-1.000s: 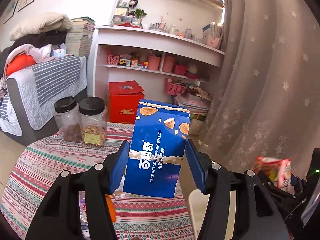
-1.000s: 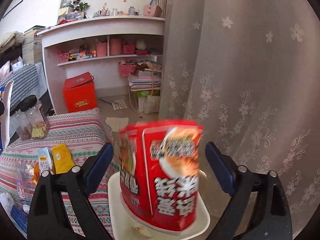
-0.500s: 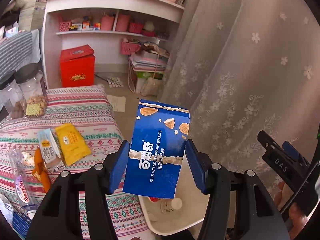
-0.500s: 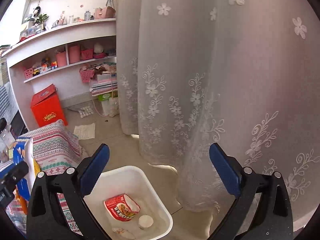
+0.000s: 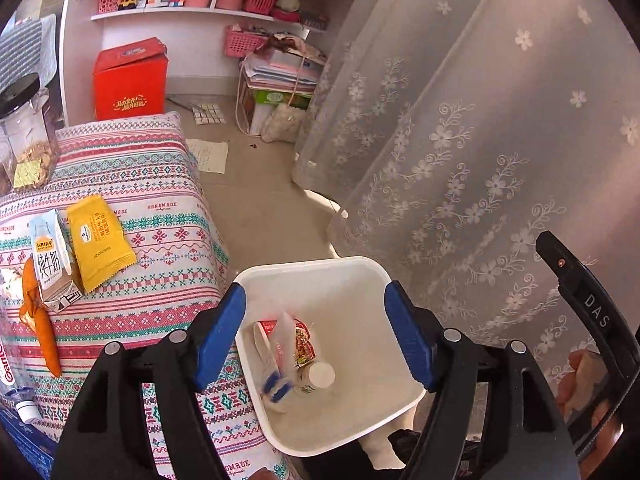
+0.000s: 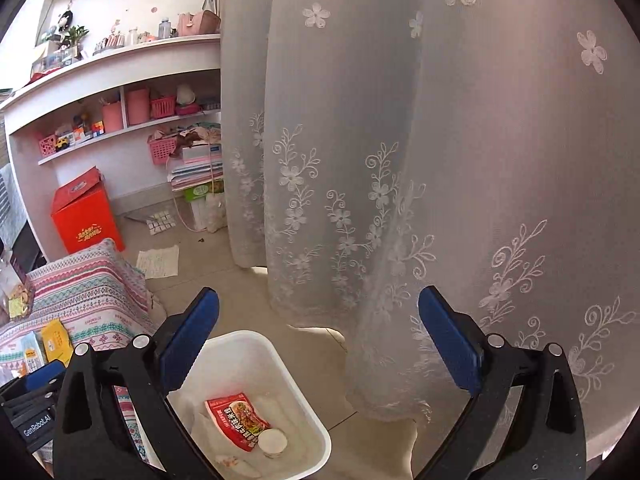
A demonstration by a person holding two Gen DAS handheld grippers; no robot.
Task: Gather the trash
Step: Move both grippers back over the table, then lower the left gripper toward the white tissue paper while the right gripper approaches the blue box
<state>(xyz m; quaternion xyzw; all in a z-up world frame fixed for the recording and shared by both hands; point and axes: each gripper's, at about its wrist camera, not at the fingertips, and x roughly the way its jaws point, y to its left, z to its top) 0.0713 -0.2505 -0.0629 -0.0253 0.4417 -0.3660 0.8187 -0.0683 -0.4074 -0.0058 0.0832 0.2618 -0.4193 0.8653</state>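
A white plastic bin point(image 5: 352, 268) stands on the floor beside the table. My left gripper point(image 5: 318, 336) is open and empty right above it. Inside lie a red snack packet point(image 5: 302, 340), a small white bottle point(image 5: 318, 378) and a blurred blue-and-white box point(image 5: 272, 380). My right gripper point(image 6: 316, 344) is open and empty, above and right of the bin point(image 6: 280, 364); the red packet point(image 6: 238, 420) and the bottle point(image 6: 272, 442) show there too. On the table lie a yellow packet point(image 5: 98, 242), a milk carton point(image 5: 50, 266) and an orange wrapper point(image 5: 38, 320).
The table has a striped patterned cloth point(image 5: 160, 208). A jar with a black lid point(image 5: 24, 136) stands at its far left. A white lace curtain point(image 5: 460, 140) hangs right behind the bin. A red box point(image 5: 130, 80) and shelves stand across the floor.
My left gripper has opened and let go of the blue biscuit box, which now lies blurred in the bin. My right gripper has stayed open and shifted slightly.
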